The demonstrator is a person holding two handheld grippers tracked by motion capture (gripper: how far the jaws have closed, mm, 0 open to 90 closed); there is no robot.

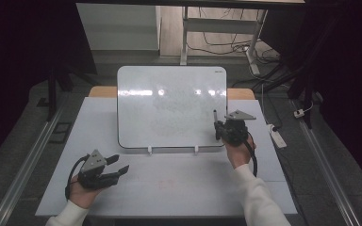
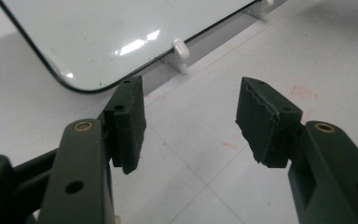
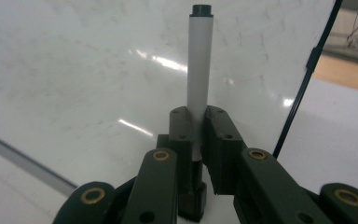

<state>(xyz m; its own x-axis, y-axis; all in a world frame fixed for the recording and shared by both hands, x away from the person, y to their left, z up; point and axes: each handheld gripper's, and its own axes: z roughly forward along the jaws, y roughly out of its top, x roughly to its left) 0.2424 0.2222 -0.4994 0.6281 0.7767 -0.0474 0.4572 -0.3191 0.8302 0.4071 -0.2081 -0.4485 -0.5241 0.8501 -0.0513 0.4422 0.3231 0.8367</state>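
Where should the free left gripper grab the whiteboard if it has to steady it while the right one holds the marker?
Probably the lower-left corner of the whiteboard: it leans back on two white clips, and that rounded, thin edge is bare and nearest the open left gripper. Come from the left side, jaws straddling the edge, well away from the right gripper clamping the marker.
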